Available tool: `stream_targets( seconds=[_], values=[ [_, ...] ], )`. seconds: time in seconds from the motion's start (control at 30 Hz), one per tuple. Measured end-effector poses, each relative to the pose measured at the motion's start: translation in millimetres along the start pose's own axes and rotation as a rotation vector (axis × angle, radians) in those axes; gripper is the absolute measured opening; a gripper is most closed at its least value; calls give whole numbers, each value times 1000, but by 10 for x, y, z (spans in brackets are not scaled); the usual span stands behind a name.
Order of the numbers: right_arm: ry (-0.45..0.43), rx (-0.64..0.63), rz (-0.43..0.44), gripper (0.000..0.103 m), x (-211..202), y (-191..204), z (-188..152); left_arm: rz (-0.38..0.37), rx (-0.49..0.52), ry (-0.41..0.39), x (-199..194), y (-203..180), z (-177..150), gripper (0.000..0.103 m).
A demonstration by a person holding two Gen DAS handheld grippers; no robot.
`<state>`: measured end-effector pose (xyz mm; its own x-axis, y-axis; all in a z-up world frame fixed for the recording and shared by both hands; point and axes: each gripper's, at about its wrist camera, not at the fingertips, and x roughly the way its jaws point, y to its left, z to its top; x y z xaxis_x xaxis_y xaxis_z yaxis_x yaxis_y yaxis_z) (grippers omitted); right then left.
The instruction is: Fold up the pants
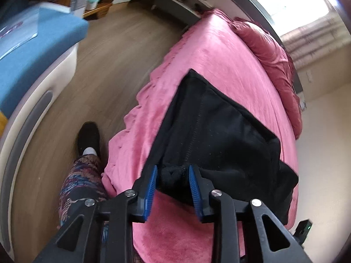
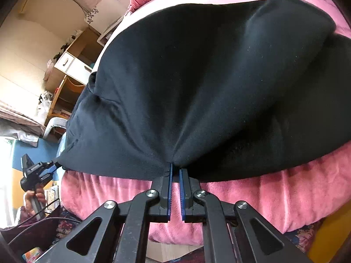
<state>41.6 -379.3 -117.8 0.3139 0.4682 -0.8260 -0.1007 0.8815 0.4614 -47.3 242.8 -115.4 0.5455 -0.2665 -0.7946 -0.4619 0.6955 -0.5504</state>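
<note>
Gripping: both grippers pinch the near edge of the black pants (image 1: 219,131), which lie on the pink bed (image 1: 219,50), likely so a fold can be carried away from the person.
Left gripper (image 1: 173,175): blue pads stand apart but clamp a thick bunched corner of cloth, near the bed's floor-side edge; it points level along the bed towards the pillow (image 1: 267,43).
Pants: mostly flat, already doubled by the look of it, near edge lifted slightly.
Right gripper (image 2: 175,171): pads nearly pressed together on a thin hem, cloth puckering to that point; it points across the bed, low.
</note>
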Motion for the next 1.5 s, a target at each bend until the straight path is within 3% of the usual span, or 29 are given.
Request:
stream_targets(
  seconds=[0.1,0.17,0.23,0.3,0.37,0.5,0.7,0.87,1.07,1.23,1.43,1.47,1.5],
  values=[
    [4,-12,-16,6,31,-5,41,62,-33,-121,-290,8,40,29],
    [8,-12,-20,6,49,3,33,29,-16,-182,-473,-93,66,29],
    [13,-10,-23,6,81,-8,39,4,69,-206,-543,-331,43,29],
    [15,-4,-26,6,96,-2,26,-7,160,-160,-443,-550,-20,29],
    [16,-3,-30,7,96,1,0,40,242,-80,-186,-715,-139,29],
    [19,16,-14,14,78,-37,-13,161,260,60,375,-687,-255,29],
    [-91,77,-18,41,-328,-278,38,199,271,3,338,-812,-204,29],
    [-274,248,-108,41,-820,-909,287,90,391,-16,257,-1221,-354,29],
    [-448,468,-179,43,-1108,-1662,767,-15,580,65,441,-1765,-685,29],
    [-486,583,-226,43,-1111,-2091,1166,-34,639,143,651,-1976,-803,29],
    [-436,618,-290,42,-961,-2362,1511,-19,655,189,800,-2119,-889,29],
    [-427,614,-294,37,-940,-2367,1543,-20,663,192,803,-2139,-896,29],
    [-400,598,-295,22,-912,-2371,1577,-19,672,195,805,-2159,-956,29]
  ],
)
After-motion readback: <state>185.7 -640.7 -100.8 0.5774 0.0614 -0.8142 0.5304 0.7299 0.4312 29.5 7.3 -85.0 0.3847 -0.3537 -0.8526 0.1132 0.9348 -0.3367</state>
